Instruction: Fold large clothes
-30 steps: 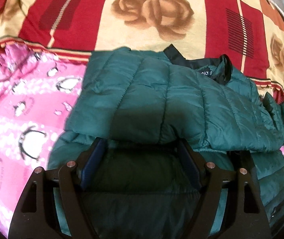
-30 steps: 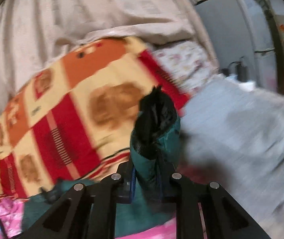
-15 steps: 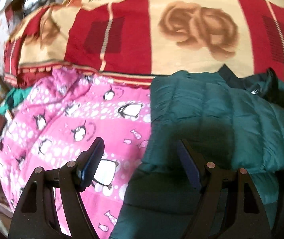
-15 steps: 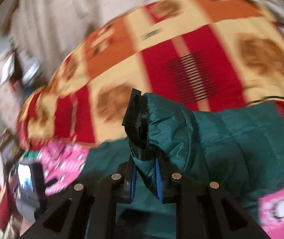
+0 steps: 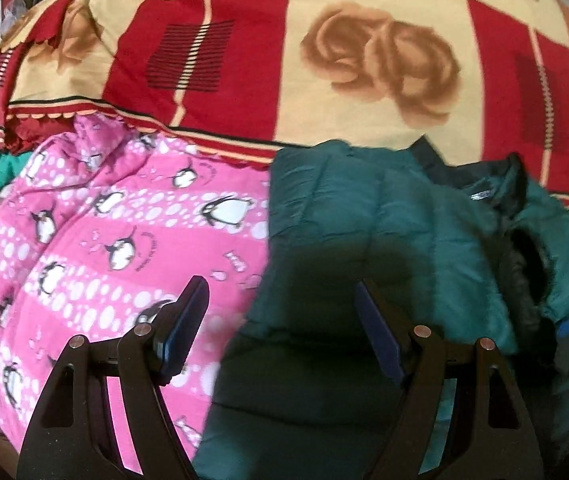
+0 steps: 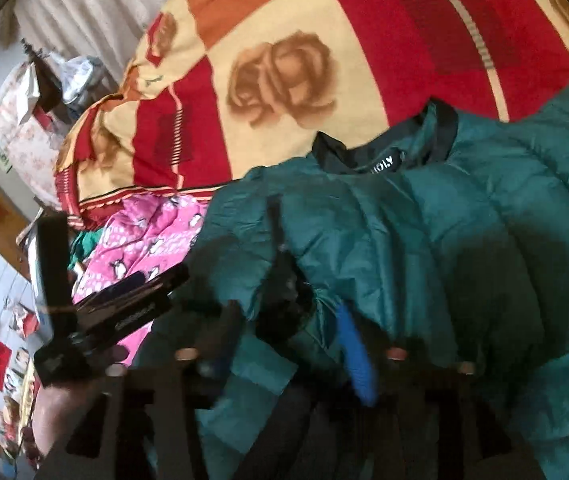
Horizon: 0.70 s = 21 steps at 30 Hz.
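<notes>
One green jacket [image 5: 384,240], one pink penguin blanket [image 5: 104,240], one rose-print quilt [image 5: 324,60]

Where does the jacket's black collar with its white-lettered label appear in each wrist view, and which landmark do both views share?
Left wrist: black collar upper right, on the green jacket.
Right wrist: collar upper centre, label facing the camera.
Shared landmark: brown rose print on the quilt just beyond the collar.

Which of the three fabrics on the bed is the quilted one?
The dark green puffer jacket, with stitched padded channels and a black collar. The pink penguin-print sheet and the red-and-cream rose-print blanket are flat printed cloth.
</notes>
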Tool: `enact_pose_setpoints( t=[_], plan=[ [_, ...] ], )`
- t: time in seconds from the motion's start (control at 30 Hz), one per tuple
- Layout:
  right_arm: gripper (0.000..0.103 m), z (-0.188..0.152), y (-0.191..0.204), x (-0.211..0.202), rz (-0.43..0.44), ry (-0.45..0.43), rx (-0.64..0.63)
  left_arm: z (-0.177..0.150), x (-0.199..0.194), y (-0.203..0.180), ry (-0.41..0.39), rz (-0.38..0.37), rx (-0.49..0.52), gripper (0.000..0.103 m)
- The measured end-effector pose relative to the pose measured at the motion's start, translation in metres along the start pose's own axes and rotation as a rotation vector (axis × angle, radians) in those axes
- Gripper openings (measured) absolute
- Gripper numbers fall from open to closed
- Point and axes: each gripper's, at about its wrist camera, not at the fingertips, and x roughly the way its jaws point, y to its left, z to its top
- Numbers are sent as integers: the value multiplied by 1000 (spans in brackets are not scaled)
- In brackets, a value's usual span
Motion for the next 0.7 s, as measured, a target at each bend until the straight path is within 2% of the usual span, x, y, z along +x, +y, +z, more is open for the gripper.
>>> enact_pose_setpoints(
  t=[0.03, 0.1, 0.13, 0.2, 0.23, 0.3, 0.37, 0.4, 0.43, 0.5, 0.6, 0.63, 0.67, 0.7],
  plan=[
    [60, -2, 3, -6, -3, 4, -19, 0, -3, -2, -6, -21, -1, 76],
    [60, -8, 8, -19, -23, 11, -68, 1, -8, -7, -17, -95, -7, 76],
    [60, -11, 8, -27, -47, 10, -88, 1, -11, -11, -21, -158, -11, 76],
    [60, -20, 3, -43, -179, 14, -124, 0, -16, -18, -28, -262, -13, 76],
    [60, -26, -3, -49, -256, 23, -128, -1, -19, -26, -22, -349, -7, 76],
    [60, -35, -18, -59, -399, 62, -124, -3, -23, -40, -8, -474, 3, 76],
    [60, -47, -33, -66, -508, 110, -131, -6, -27, -57, -9, -591, 23, 76],
    [60, -52, -39, -66, -535, 131, -140, -6, -29, -65, -11, -624, 38, 76],
    [60, -57, -43, -67, -549, 149, -150, -6, -31, -77, -18, -652, 67, 76],
    [60, -69, -53, -64, -572, 184, -173, -6, -33, -94, -33, -657, 114, 76],
    [62, -80, -61, -66, -534, 157, -180, -8, -27, -114, -20, -660, 156, 76],
    [63, -82, -64, -68, -518, 147, -183, -9, -24, -118, -10, -666, 161, 73],
    [65, -82, -66, -68, -507, 142, -180, -10, -21, -122, 1, -675, 165, 58],
    [65, -85, -69, -72, -497, 139, -176, -12, -19, -124, 15, -678, 173, 50]
  ],
)
